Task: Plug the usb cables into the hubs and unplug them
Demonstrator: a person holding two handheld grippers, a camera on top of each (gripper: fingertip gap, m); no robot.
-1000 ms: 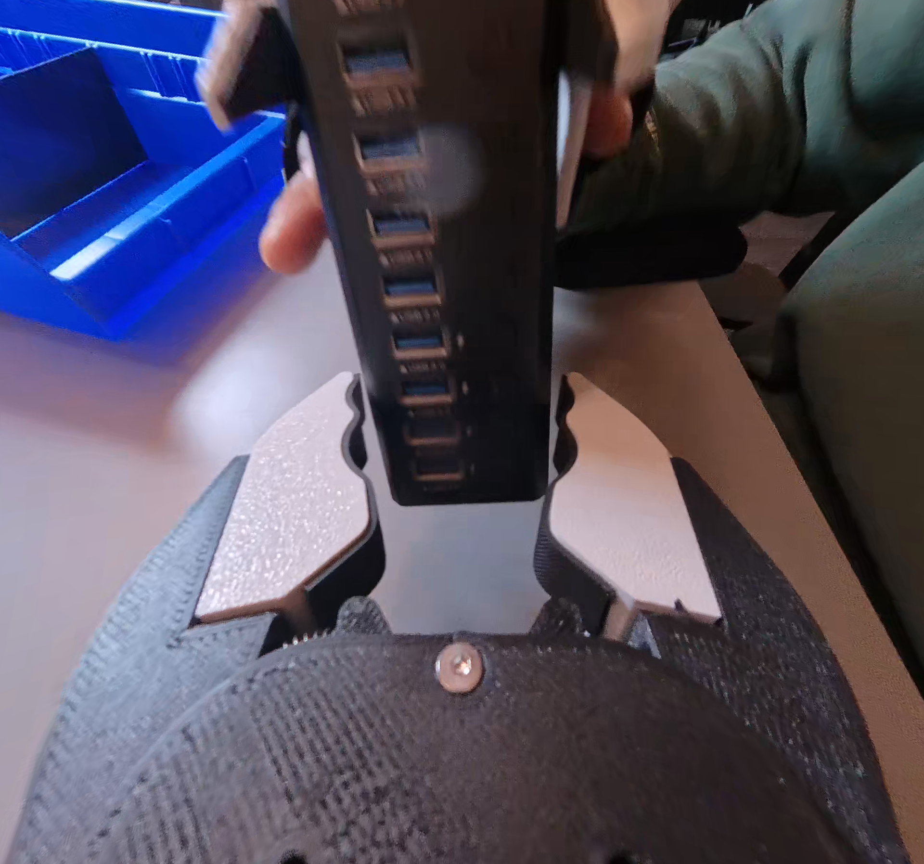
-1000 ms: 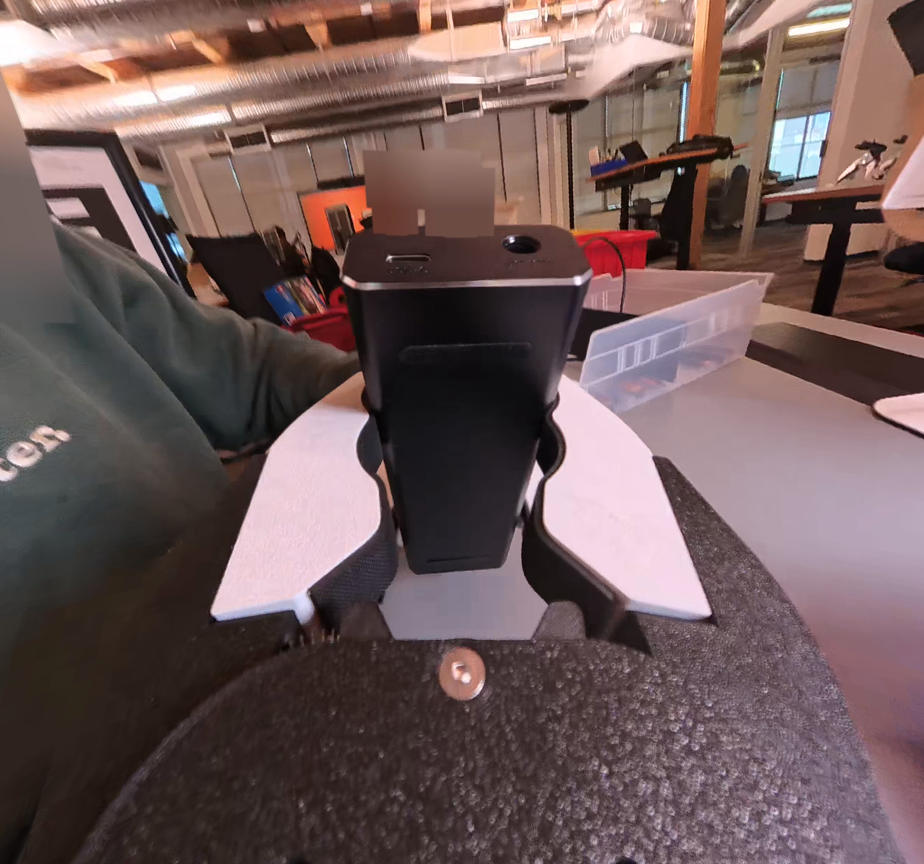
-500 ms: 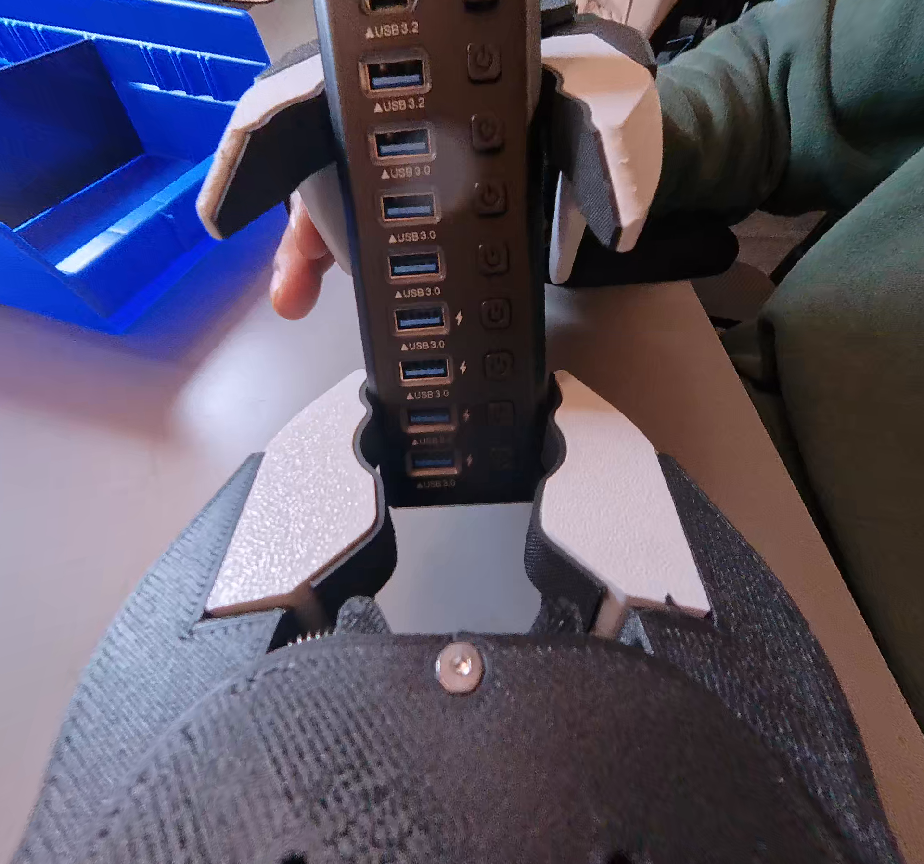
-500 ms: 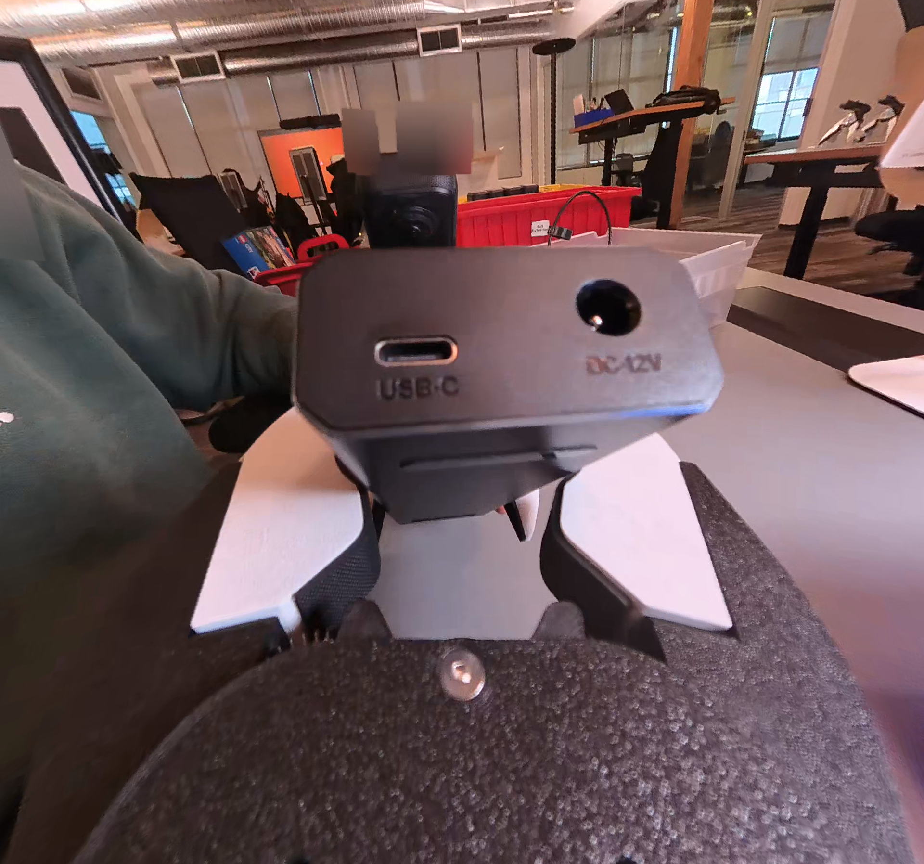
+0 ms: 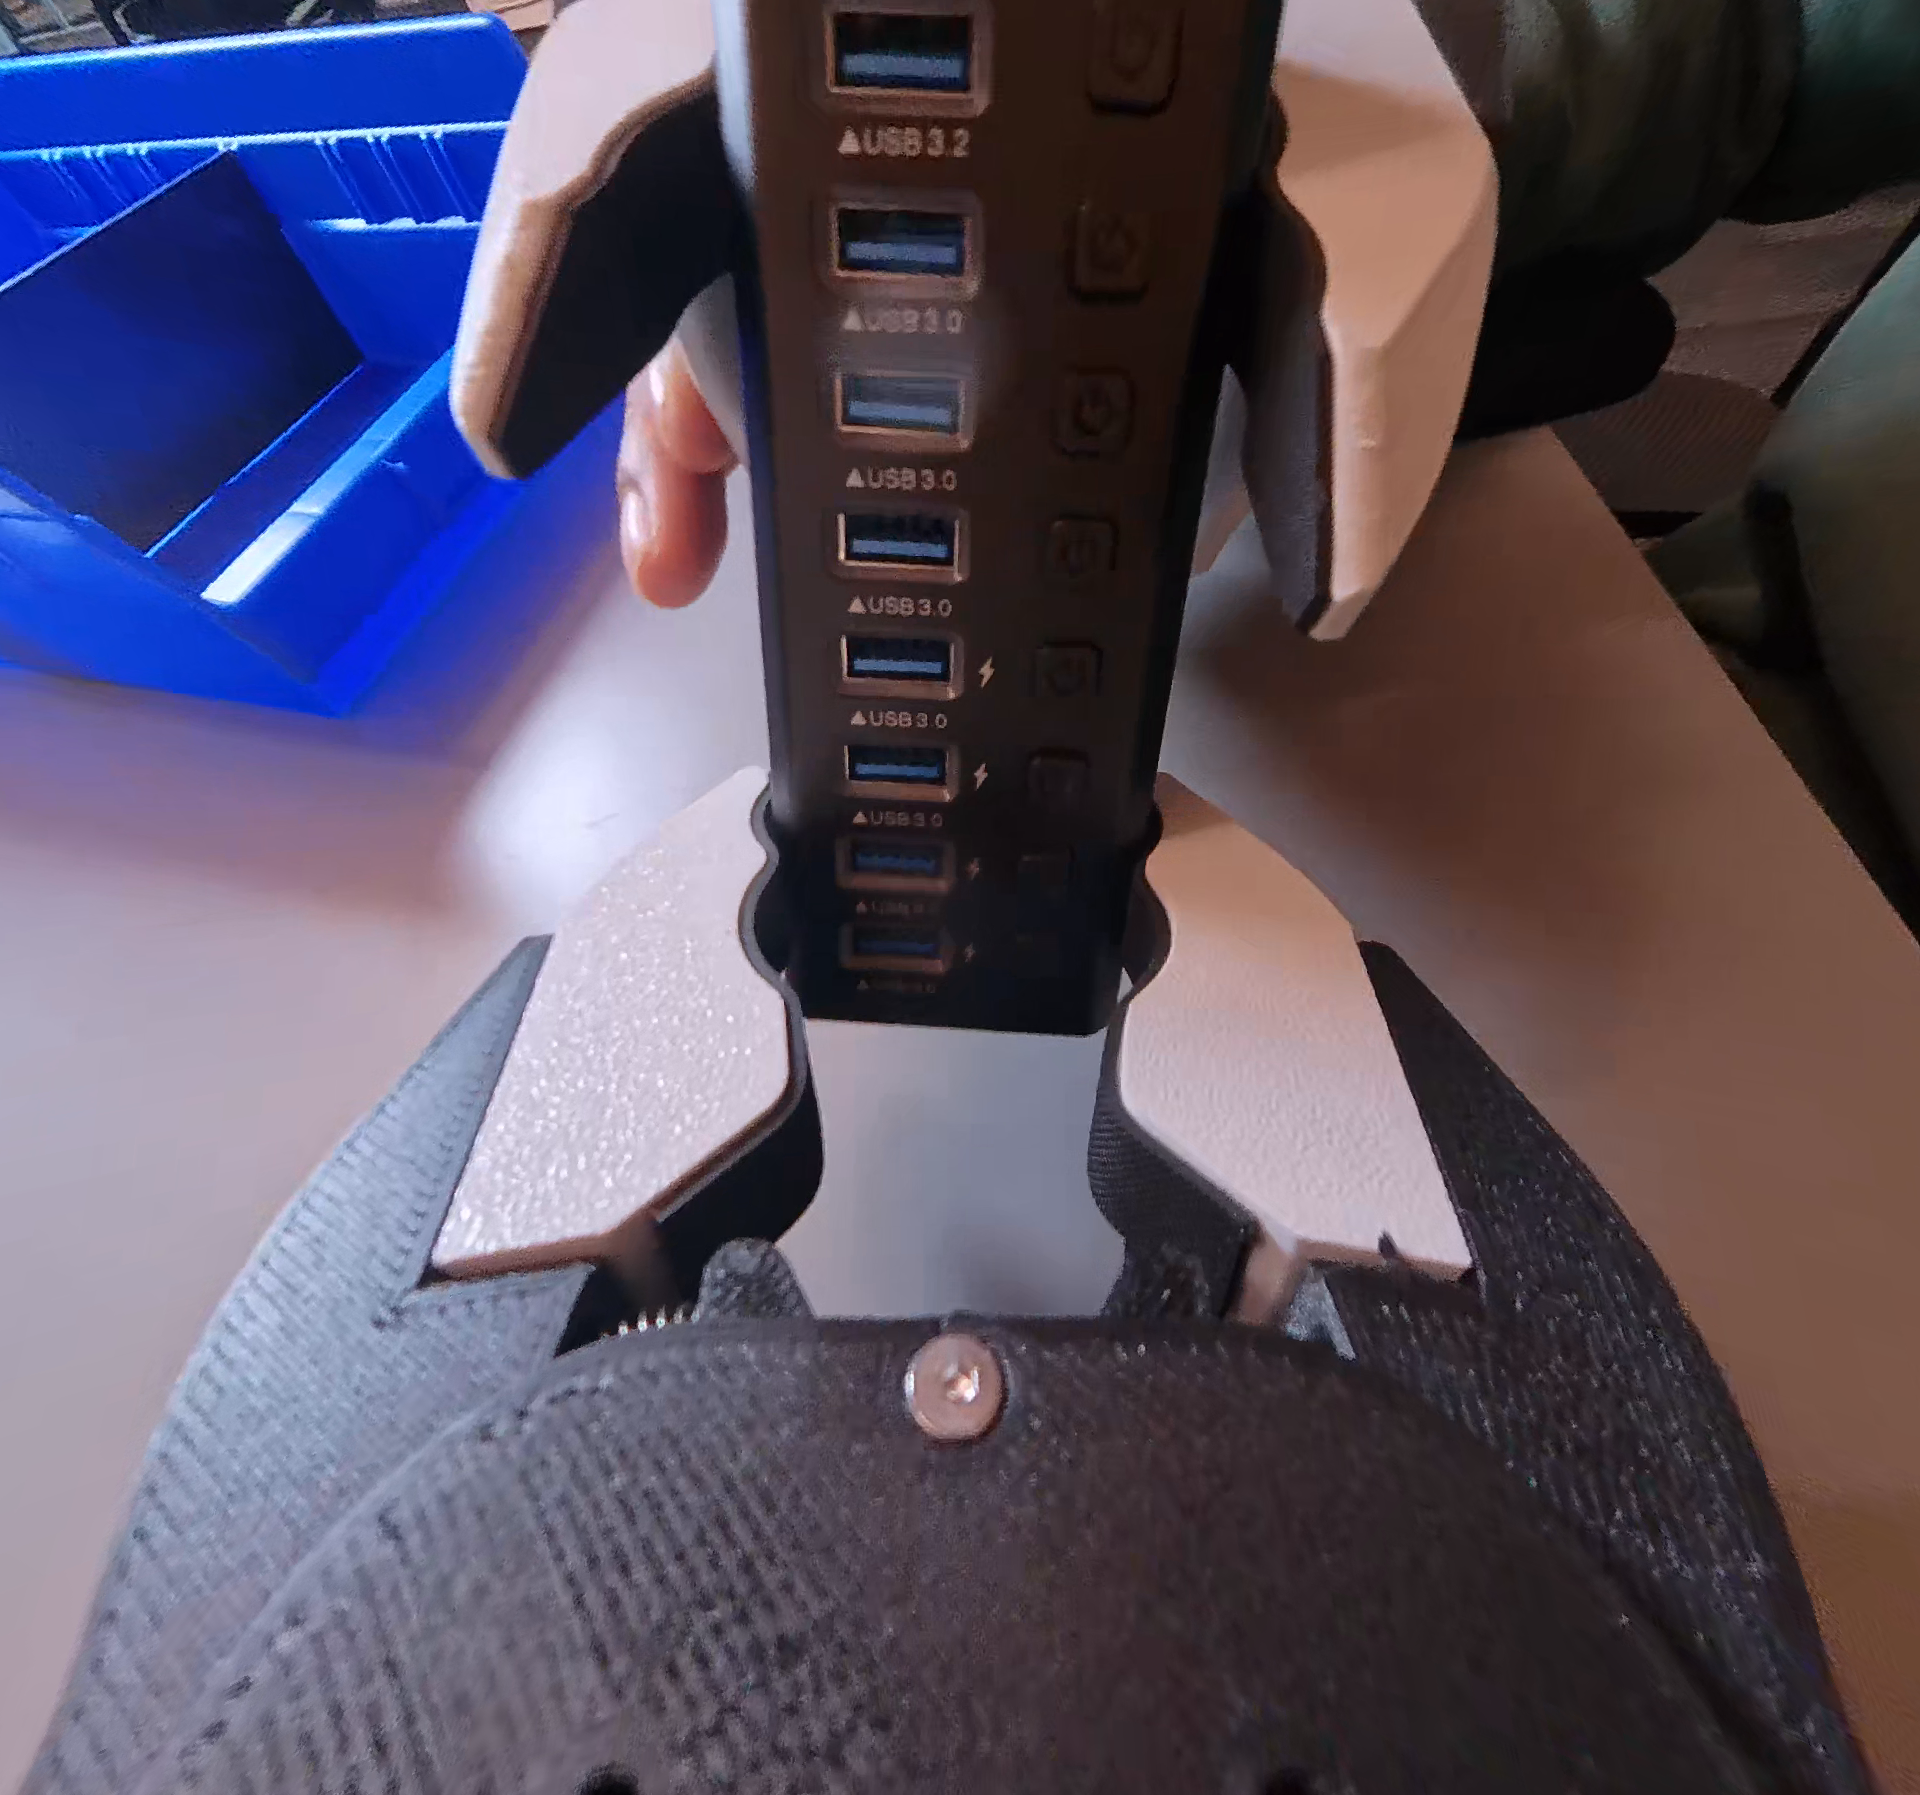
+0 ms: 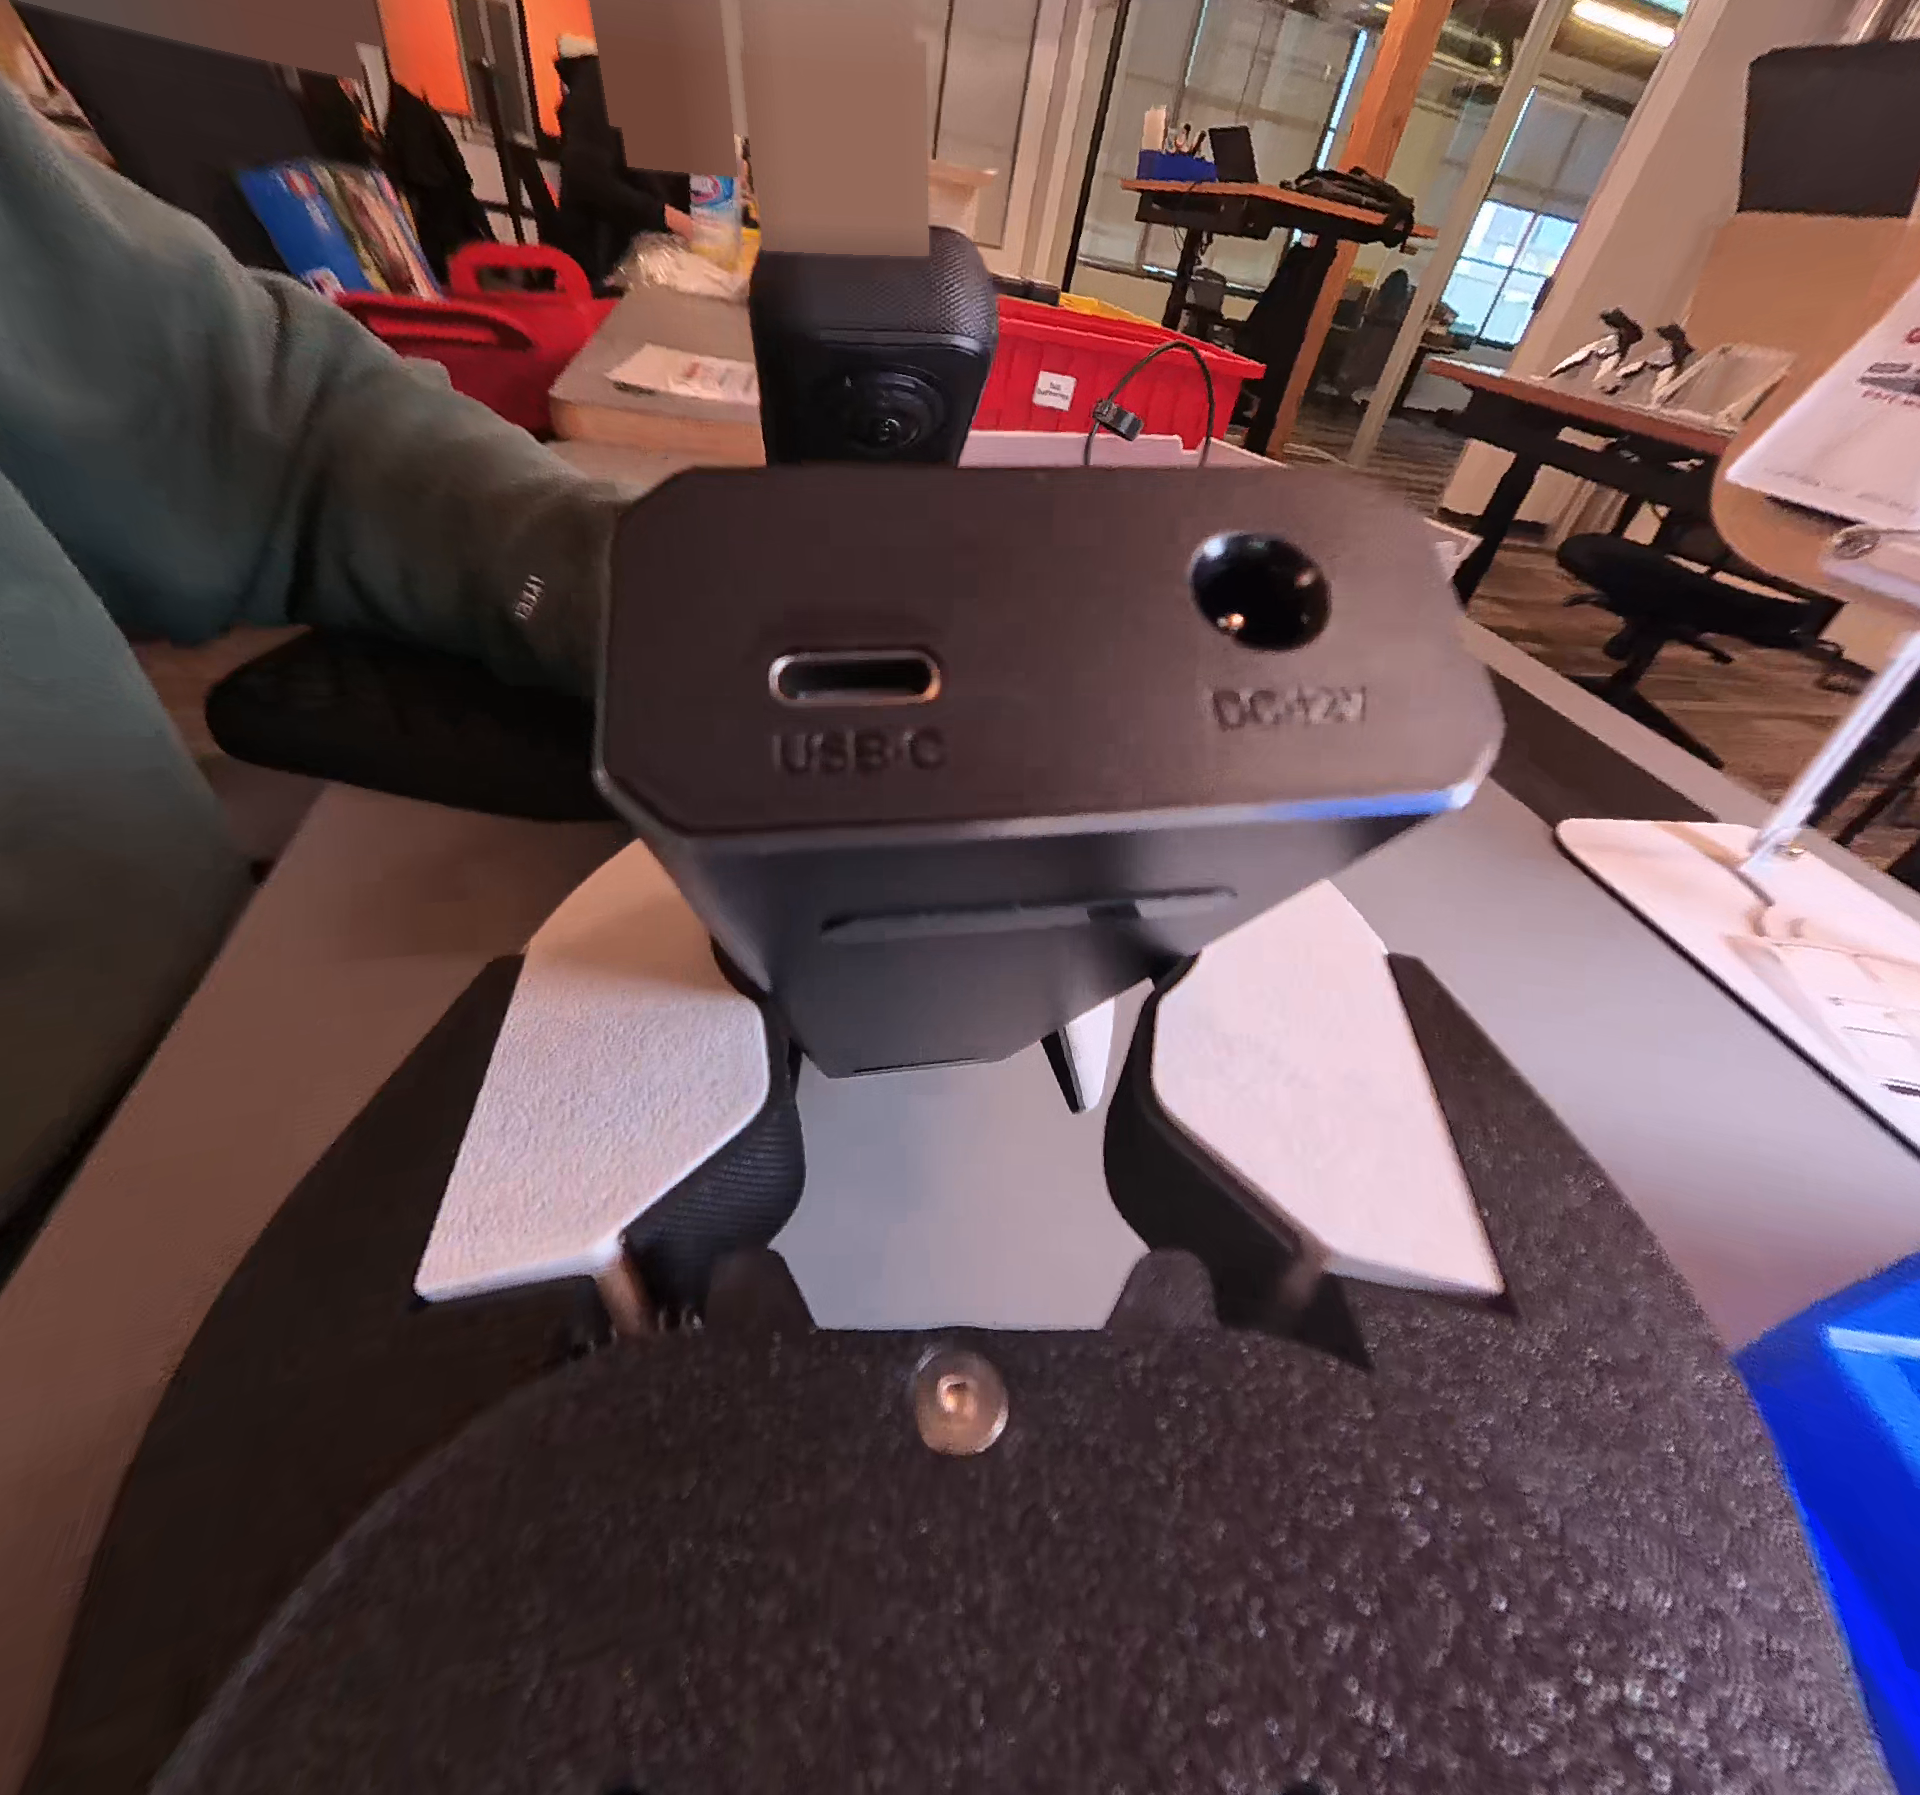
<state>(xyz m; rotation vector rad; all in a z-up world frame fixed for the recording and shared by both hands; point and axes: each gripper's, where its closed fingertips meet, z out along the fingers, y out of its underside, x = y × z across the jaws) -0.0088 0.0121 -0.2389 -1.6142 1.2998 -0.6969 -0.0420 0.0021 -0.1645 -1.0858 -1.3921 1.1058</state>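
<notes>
Left gripper (image 5: 956,914) clamped on the near end of the hub (image 5: 977,457); right gripper (image 5: 987,291) closed on its sides further up, hub held above the bench (image 5: 312,914). Bin (image 5: 239,374) sits near the bench's far left edge.

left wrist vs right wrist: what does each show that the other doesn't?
Left wrist only: the hub's port face with its row of ports and buttons, all empty, and a fingertip behind it.

Right wrist only: the hub's end face with two sockets, the left gripper's camera, a red bin.

Both: the black hub, gripped at opposite ends by the left gripper and right gripper, plus the table and blue bin.
</notes>
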